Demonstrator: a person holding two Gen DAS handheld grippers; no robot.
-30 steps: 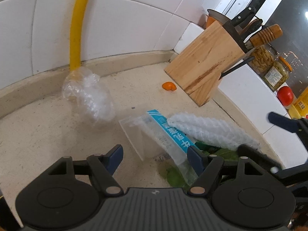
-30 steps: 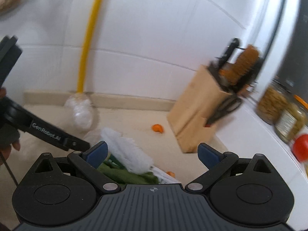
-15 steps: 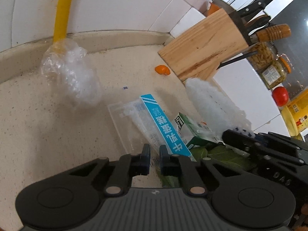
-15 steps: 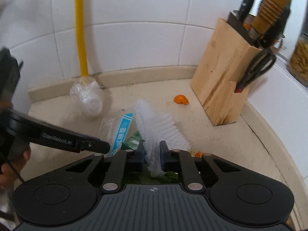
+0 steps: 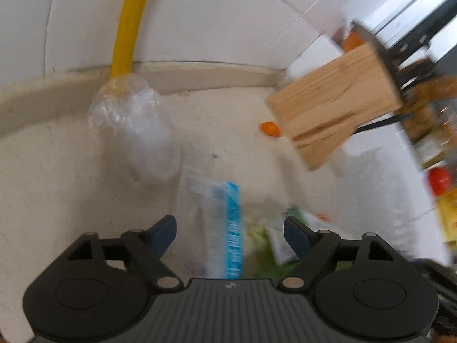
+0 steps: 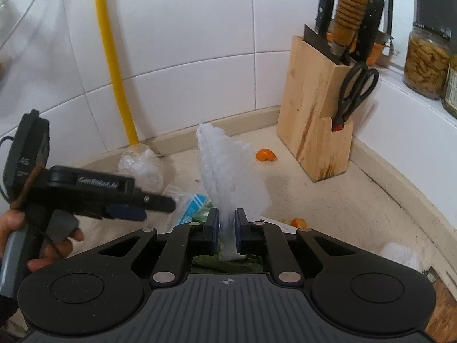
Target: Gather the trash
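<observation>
The right gripper [image 6: 227,230] is pinched tight on the lower end of a white foam net sleeve [image 6: 228,168], which stands upright from between the blue pads and fans wider toward its top. Under those pads lie dark green leaves [image 6: 225,265], and just to the right a small orange scrap [image 6: 298,222] sits on the speckled beige countertop [image 6: 328,200].

The left gripper [image 5: 230,228] has its jaws opening, blue fingertips [image 5: 162,233] well spread. Between them, not pressed by either pad, lies a clear plastic bag with a blue printed strip [image 5: 225,228], flat on the countertop [image 5: 57,185]. Beside the right fingertip is a blurred heap of pale green leaves and packaging [image 5: 274,243]. In the right wrist view, the left gripper [image 6: 128,204] reaches in from the left, held by a person's hand [image 6: 42,243], with its tips over the same bag [image 6: 188,204].

Farther back, a crumpled clear plastic wrap [image 6: 141,167] rests at the foot of a yellow vertical pipe [image 6: 114,65] against the white tiled wall [image 6: 185,43]. A piece of orange peel [image 6: 265,155] lies near a wooden knife block [image 6: 314,108] holding knives and black-handled scissors [image 6: 355,91]. Glass jars of preserved food [image 6: 425,63] stand on the white ledge at the right. A white crumpled scrap [image 6: 400,255] lies near the counter's right edge.
</observation>
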